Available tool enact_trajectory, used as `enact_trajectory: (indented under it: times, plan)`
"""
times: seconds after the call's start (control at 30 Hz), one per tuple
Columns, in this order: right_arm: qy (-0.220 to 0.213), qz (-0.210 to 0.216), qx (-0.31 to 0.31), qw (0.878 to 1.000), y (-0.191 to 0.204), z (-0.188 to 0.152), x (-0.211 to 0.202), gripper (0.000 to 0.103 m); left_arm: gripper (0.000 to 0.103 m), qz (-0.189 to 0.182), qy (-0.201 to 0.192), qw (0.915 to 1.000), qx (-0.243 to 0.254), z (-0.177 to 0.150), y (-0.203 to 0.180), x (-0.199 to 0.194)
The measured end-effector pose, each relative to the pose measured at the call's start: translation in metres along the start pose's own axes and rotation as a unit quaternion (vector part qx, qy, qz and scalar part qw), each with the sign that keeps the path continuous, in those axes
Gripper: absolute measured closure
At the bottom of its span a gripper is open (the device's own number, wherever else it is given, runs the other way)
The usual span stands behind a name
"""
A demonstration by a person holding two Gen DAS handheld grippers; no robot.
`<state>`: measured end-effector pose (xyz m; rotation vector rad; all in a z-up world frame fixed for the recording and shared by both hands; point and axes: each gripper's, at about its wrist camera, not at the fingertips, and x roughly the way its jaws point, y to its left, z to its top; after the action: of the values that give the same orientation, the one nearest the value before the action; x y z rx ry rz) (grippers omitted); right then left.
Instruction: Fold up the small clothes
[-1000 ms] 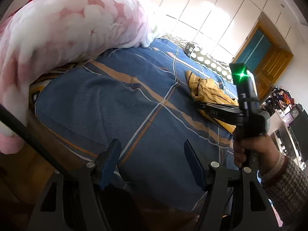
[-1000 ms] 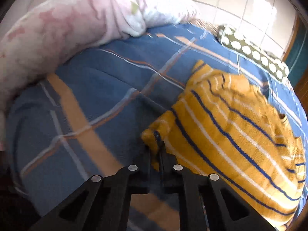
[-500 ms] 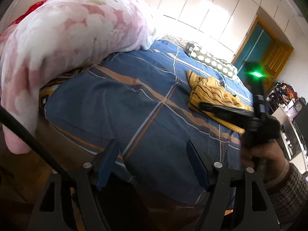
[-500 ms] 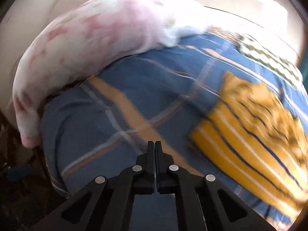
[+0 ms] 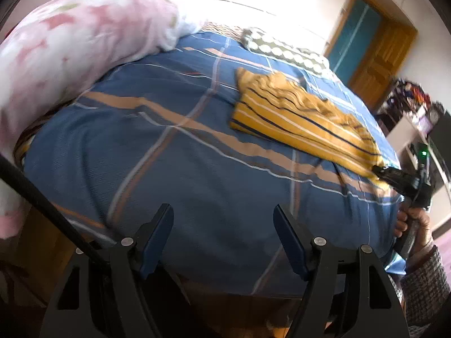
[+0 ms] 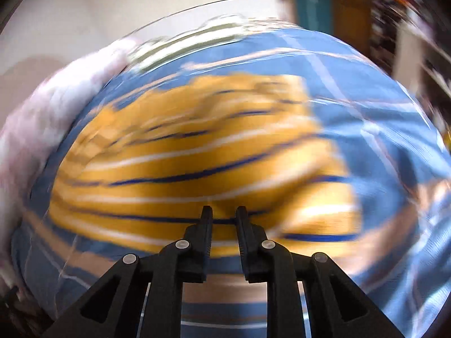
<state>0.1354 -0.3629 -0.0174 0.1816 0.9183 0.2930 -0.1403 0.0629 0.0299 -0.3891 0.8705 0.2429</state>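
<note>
Yellow striped garment [image 5: 304,121] lies partly folded on the blue plaid bed [image 5: 174,174], toward its right edge, near the polka-dot pillow [image 5: 284,52]; pink floral quilt [image 5: 70,45] bunched along the left edge. Left tool [image 5: 222,242] spread wide, empty, hanging over the near edge of the bed, well apart from the garment. Right tool [image 6: 224,217] at the garment's near hem, fingers slightly parted with cloth between or just past them; heavy blur, cannot tell if it pinches. Garment looks light, soft, floppy knit: it should drape and wrinkle, not slip. Best taken at corners or the hem edge, both layers together.
</note>
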Motion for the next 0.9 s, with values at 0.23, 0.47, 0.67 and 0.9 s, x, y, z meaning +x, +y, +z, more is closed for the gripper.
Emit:
enact_trajectory:
  times: [0.23,0.47,0.67,0.9]
  plan:
    - [-0.030,0.017,0.075,0.997,-0.072,-0.009,-0.019,0.077,0.031,0.002,0.030,0.9975,0.064,0.016,-0.066,0.034]
    - [-0.048,0.082,0.112,0.989,-0.110,-0.020,-0.021,0.067,0.031,0.021,0.018,0.9909,0.132,0.036,-0.126,0.082]
    - [-0.064,0.123,0.130,0.982,-0.113,-0.028,-0.014,0.067,0.031,0.038,0.054,0.9865,0.150,0.039,-0.143,0.137]
    - [-0.074,0.114,0.121,0.983,-0.108,-0.031,-0.016,0.067,0.013,0.035,0.056,0.9896,0.127,0.033,-0.134,0.150]
